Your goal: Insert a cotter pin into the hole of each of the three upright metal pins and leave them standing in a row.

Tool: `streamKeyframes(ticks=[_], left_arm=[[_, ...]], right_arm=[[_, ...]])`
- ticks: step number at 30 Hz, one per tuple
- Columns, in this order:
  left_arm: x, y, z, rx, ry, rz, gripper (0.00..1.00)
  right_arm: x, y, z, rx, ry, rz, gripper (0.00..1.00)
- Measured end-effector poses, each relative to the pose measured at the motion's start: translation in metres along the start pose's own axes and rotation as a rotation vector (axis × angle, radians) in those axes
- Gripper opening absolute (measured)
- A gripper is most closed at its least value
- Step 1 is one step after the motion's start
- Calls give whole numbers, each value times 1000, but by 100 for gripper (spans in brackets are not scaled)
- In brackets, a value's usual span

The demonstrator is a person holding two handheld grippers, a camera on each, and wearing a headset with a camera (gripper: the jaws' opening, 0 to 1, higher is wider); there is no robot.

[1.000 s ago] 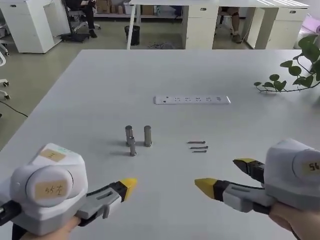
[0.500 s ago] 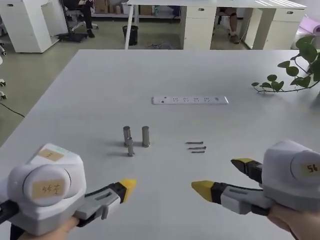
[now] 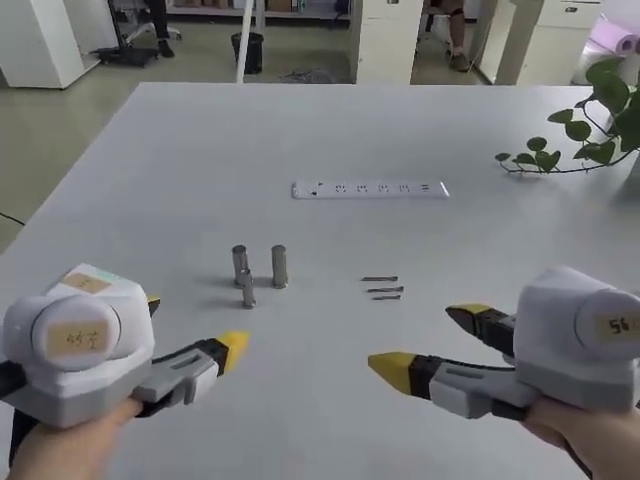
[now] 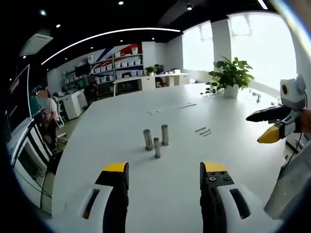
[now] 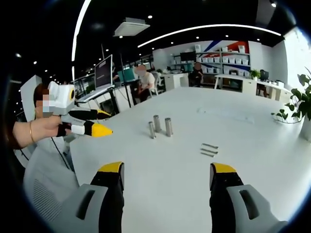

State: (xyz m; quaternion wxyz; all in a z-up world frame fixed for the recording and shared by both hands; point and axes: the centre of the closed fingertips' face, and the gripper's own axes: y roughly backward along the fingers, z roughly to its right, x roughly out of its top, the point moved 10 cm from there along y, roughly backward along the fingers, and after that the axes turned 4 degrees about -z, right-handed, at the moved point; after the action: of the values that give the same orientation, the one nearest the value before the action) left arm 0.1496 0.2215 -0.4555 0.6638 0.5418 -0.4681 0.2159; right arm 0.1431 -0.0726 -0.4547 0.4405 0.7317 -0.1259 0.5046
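Both jaws spread & empty: right gripper (image 3: 425,337) should nip one cotter pin (image 3: 383,288) by its end, lying mid counter (image 3: 330,120) near the clustered metal pins (image 3: 255,270), w/ left gripper (image 4: 164,170) steadying one.

A wide white tabletop (image 3: 200,150) stands in a bright office with a grey floor (image 3: 60,110). White desks (image 3: 385,40) stand behind it, a leafy plant (image 4: 229,76) near large windows (image 4: 252,43). Wall shelving (image 4: 121,64) sits under a curved ceiling light strip (image 5: 214,26).

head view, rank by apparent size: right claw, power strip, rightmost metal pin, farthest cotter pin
1. right claw, nearest the camera, so inflated
2. power strip
3. rightmost metal pin
4. farthest cotter pin, similar length, far thinner
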Motion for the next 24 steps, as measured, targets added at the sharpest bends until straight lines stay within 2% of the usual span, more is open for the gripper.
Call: streamKeyframes(ticks=[5, 6, 8, 13, 19, 24], left_arm=[[0, -26, -9, -6, -42, -30, 47], [2, -36, -11, -13, -58, -36, 46], [3, -42, -13, -14, -60, -36, 44], [3, -71, -20, -35, -90, -47, 40], [3, -94, -23, -76, -100, -45, 31], [3, -111, -25, -95, -131, -44, 29]], right_arm=[[3, -8, 4, 14, 4, -6, 67], [3, -12, 6, 18, 3, -7, 65], [4, -14, 8, 22, 1, -10, 64], [3, -24, 13, 35, -2, -29, 61], [4, -31, 16, 39, -12, -31, 59], [3, -38, 18, 39, -7, -42, 57]])
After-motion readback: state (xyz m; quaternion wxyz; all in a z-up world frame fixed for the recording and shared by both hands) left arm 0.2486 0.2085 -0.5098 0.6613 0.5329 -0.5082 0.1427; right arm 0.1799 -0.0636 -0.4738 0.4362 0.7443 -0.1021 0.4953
